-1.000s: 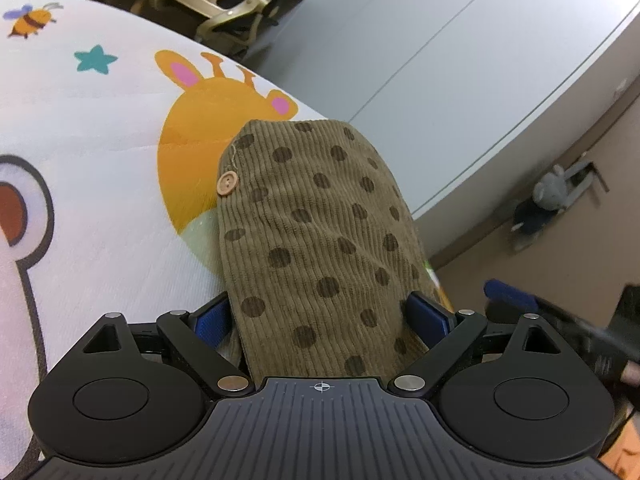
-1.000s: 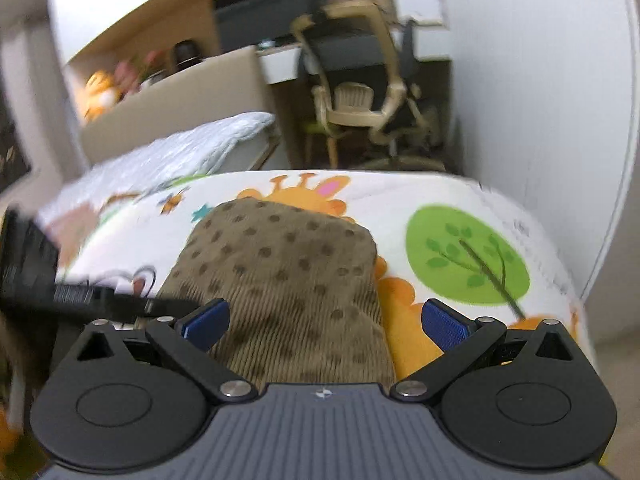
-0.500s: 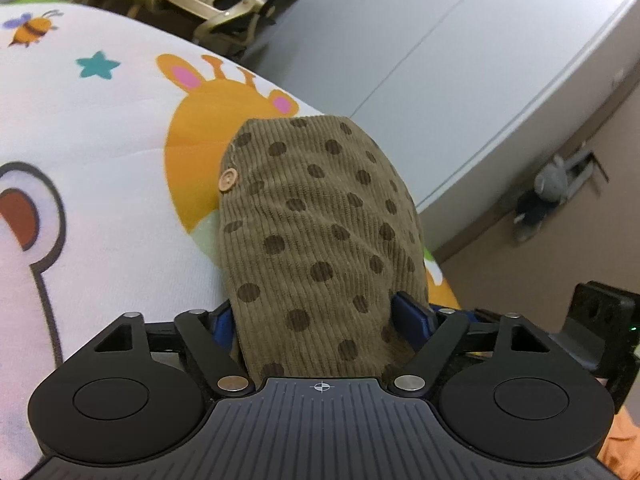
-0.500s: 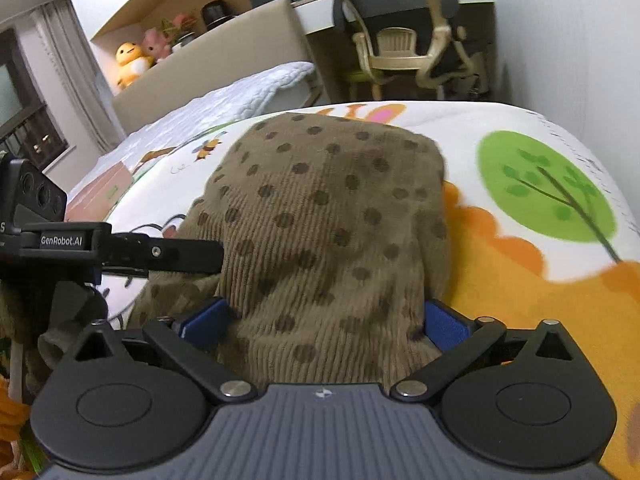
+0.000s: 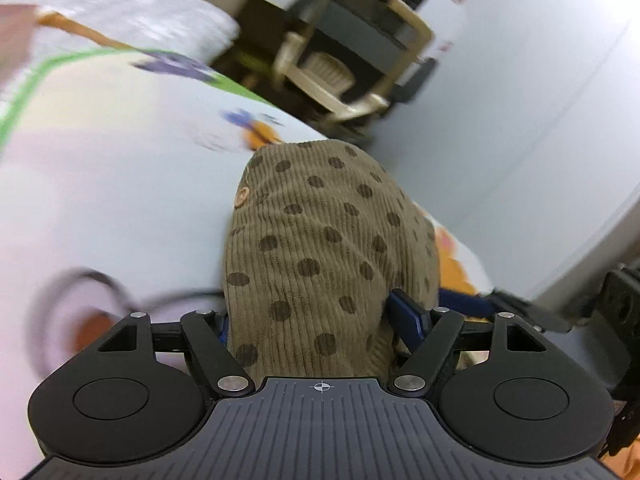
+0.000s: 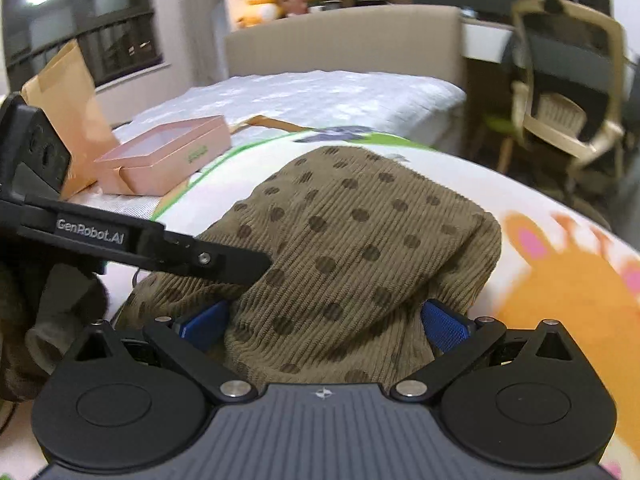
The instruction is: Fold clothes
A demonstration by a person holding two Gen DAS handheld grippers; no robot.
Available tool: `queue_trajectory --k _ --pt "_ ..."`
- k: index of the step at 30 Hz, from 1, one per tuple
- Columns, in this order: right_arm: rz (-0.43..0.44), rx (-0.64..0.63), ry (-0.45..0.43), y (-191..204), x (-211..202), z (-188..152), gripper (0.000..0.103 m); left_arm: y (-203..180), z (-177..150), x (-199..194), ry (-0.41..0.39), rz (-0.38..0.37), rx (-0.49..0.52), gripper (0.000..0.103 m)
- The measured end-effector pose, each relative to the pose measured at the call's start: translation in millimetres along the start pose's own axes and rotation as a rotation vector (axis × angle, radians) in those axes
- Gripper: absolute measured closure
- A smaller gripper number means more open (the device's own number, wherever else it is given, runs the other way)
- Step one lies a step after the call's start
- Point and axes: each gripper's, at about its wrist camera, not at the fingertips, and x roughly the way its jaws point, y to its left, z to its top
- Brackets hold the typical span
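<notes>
both grippers have the olive-brown ribbed corduroy garment with dark polka dots [image 5: 320,248] bunched between their blue pads, near edge gathered, far end draped on the cartoon-print white bedsheet [image 5: 120,200]. the left gripper [image 5: 320,320] is closing, jaws pressing the thick fold. the right gripper [image 6: 324,320] seems clamped on it too, though cloth hides the contact. the fold looks mid-carry; next calls for laying it flat and even, then releasing. a pale wooden button [image 5: 242,194] sits at the left.
</notes>
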Motion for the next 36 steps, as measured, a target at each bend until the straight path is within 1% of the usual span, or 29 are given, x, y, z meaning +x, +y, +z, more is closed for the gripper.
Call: queue_trajectory --k 1,2,4,5,8,9,11,13,14,15,16,18,19,22,24,26,27,28,30,31,33,36 --pt "-0.002 -0.007 0.005 2 4 3 0.000 4 4 -7 -0.001 0.012 0.013 0.027" --pt "-0.002 -0.011 0.012 0 3 3 0.000 5 7 -16 -0.010 0.019 0.048 0.027" --pt "-0.004 -0.016 0.026 -5 0 2 0.000 1 14 -36 -0.048 0.023 0.124 0.025" --pt "-0.005 -0.006 0.038 -11 -4 0 0.000 -1 20 -45 -0.075 0.014 0.150 0.023" --pt "-0.009 0.018 0.076 -25 -13 -5 0.000 -13 40 -55 -0.144 -0.080 0.188 0.019" --pt "-0.025 0.004 0.079 -25 -19 -9 0.000 -20 46 -50 -0.152 -0.111 0.200 0.019" --pt "-0.059 -0.030 0.089 -24 -28 -12 0.000 -34 55 -27 -0.137 -0.149 0.222 0.018" --pt "-0.092 -0.063 0.107 -23 -35 -16 0.000 -44 62 7 -0.080 -0.195 0.211 0.017" --pt "-0.108 -0.081 0.116 -22 -37 -19 0.000 -46 63 26 -0.039 -0.207 0.194 0.016" --pt "-0.124 -0.099 0.125 -21 -40 -22 0.000 -45 61 46 0.007 -0.177 0.179 0.016" --pt "-0.132 -0.108 0.132 -20 -43 -25 0.000 -45 56 56 0.020 -0.145 0.199 0.018" --pt "-0.135 -0.106 0.143 -22 -51 -30 0.000 -44 47 74 0.040 -0.082 0.246 0.018" --pt "-0.129 -0.092 0.145 -25 -56 -31 0.000 -47 45 71 0.028 -0.075 0.272 0.018" --pt "-0.117 -0.010 0.119 -38 -70 -28 0.000 -39 41 38 -0.022 -0.095 0.230 0.016" --pt "-0.115 0.040 0.093 -45 -78 -26 0.000 -27 35 11 -0.050 -0.092 0.217 0.009" --pt "-0.118 0.069 0.062 -49 -84 -26 0.000 -17 19 -11 -0.051 -0.056 0.245 0.009" --pt "-0.119 0.067 0.047 -46 -85 -28 0.000 -11 13 -15 -0.029 -0.035 0.251 0.009" --pt "-0.116 0.054 0.035 -42 -82 -27 0.000 -4 8 -19 -0.005 -0.013 0.256 0.009" --pt "-0.098 0.024 0.020 -30 -75 -25 0.000 5 -6 -15 0.046 0.042 0.256 0.009" --pt "-0.087 0.003 0.039 -22 -67 -26 0.000 10 -13 -12 0.071 0.070 0.256 0.008" --pt "-0.065 -0.039 0.077 -8 -51 -27 0.000 10 -21 -15 0.058 0.086 0.276 0.008" --pt "-0.151 -0.203 0.102 15 -24 -33 0.000 4 -25 -17 0.049 0.120 0.274 0.008"
